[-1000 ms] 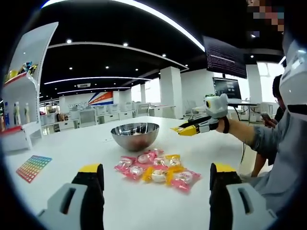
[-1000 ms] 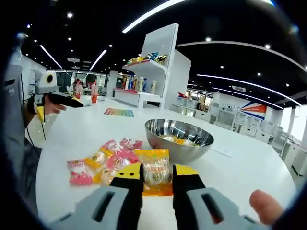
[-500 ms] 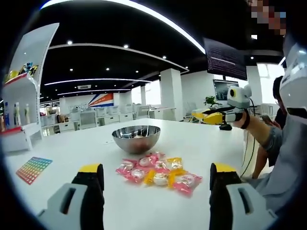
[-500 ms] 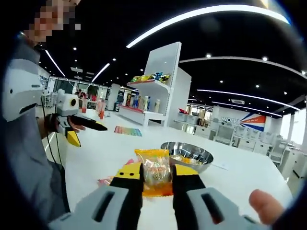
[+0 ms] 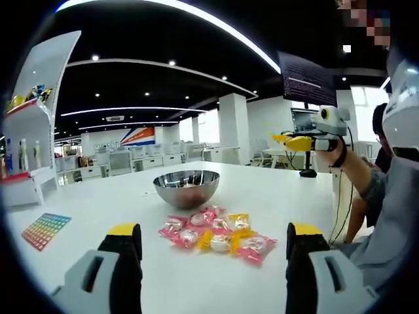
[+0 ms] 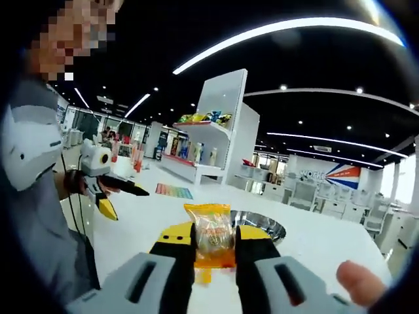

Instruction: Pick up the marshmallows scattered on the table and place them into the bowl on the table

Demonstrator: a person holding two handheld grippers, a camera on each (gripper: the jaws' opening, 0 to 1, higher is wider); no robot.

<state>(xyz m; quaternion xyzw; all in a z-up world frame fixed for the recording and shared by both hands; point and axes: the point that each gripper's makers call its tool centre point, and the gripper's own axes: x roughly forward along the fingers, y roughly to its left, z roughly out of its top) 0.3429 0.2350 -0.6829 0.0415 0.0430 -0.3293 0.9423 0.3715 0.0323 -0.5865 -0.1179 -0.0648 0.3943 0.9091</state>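
A steel bowl (image 5: 186, 187) stands on the white table (image 5: 85, 216), with a heap of several pink and yellow wrapped marshmallows (image 5: 219, 231) in front of it. My left gripper (image 5: 213, 241) hangs open above the table, short of the heap, nothing between its jaws. My right gripper (image 6: 215, 237) is shut on a yellow wrapped marshmallow (image 6: 213, 241), raised high, with the bowl (image 6: 262, 226) behind and below it. In the left gripper view that right gripper (image 5: 288, 139) is held up at the right, above table level. The left gripper (image 6: 121, 196) hangs at the left in the right gripper view.
A colourful card (image 5: 44, 229) lies on the table's left part. A white shelf unit (image 6: 219, 137) with goods stands behind the table. The person's grey sleeve (image 5: 386, 209) fills the right side, and a thumb (image 6: 357, 284) shows beside the right gripper.
My right gripper has lifted the yellow marshmallow off the heap and risen well above the table. The left gripper has hardly moved and stays open.
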